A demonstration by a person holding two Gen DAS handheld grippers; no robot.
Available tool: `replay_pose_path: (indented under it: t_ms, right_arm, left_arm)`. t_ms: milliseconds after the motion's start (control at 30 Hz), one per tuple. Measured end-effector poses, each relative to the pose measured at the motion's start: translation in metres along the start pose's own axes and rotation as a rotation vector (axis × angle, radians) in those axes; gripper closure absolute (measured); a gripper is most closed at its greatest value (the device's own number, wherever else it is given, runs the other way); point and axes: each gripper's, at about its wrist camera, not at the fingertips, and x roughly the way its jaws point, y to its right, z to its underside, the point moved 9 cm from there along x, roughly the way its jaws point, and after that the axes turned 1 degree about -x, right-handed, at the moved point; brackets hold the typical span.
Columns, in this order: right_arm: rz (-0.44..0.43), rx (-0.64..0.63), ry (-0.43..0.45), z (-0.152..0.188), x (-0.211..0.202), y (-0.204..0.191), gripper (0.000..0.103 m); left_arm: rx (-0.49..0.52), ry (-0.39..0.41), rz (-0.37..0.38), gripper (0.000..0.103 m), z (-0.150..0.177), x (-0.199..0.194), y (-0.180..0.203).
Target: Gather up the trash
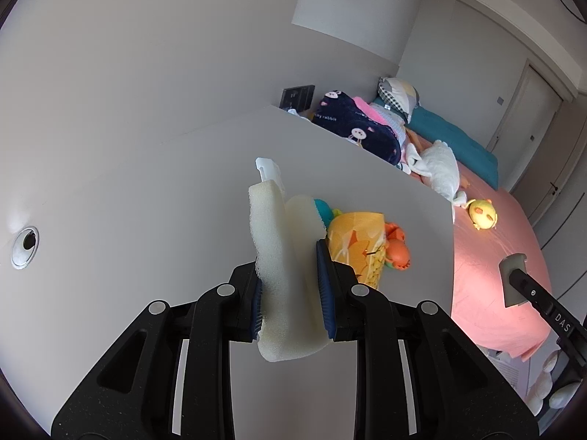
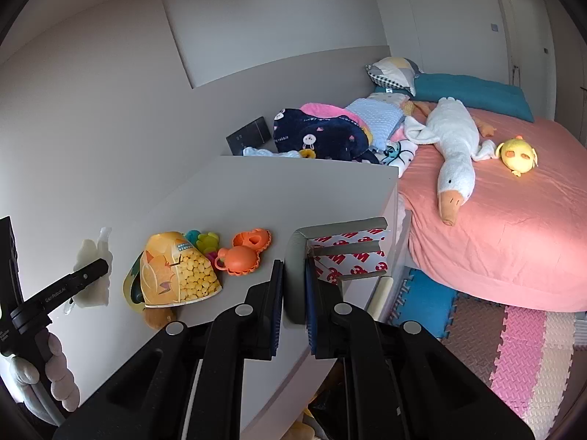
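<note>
My left gripper is shut on a folded piece of white foam, held above the white desk. In the right wrist view this gripper and its foam show at the far left. My right gripper is shut on a grey foam corner guard with red-and-white adhesive backing, near the desk's right edge. In the left wrist view the corner guard shows at the right. An orange popcorn cup lies tipped on the desk.
Orange and coloured plastic toys lie beside the cup. A cable hole sits at the desk's left. Right of the desk is a pink bed with a goose plush, a yellow plush and folded blankets. Foam mats cover the floor.
</note>
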Motion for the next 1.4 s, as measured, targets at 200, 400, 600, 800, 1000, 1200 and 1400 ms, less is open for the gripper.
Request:
replay_pose_path:
  t_ms: [200, 400, 600, 800, 1000, 1200, 1400]
  right_arm:
    - [0.010, -0.006, 0.015, 0.001, -0.018, 0.010, 0.090]
    - [0.019, -0.012, 0.033, 0.002, -0.035, 0.018, 0.090]
    - [0.039, -0.006, 0.035, 0.005, -0.048, 0.033, 0.090]
    - [0.071, 0.019, 0.039, 0.008, -0.059, 0.054, 0.090]
    - [0.106, 0.046, 0.042, 0.010, -0.068, 0.077, 0.090]
    - [0.136, 0.077, 0.043, 0.013, -0.076, 0.101, 0.090]
    - [0.162, 0.105, 0.041, 0.018, -0.081, 0.123, 0.090]
  left_arm:
    - [0.037, -0.002, 0.033, 0.079, 0.006, -0.008, 0.031]
    - [0.072, -0.011, 0.057, 0.079, 0.014, -0.012, 0.057]
    - [0.107, -0.030, 0.083, 0.078, 0.024, -0.009, 0.083]
    - [0.151, -0.068, 0.122, 0.078, 0.036, -0.001, 0.114]
    - [0.205, -0.092, 0.160, 0.078, 0.048, 0.004, 0.145]
    - [0.250, -0.117, 0.191, 0.078, 0.061, 0.007, 0.174]
    - [0.293, -0.138, 0.213, 0.078, 0.074, 0.010, 0.198]
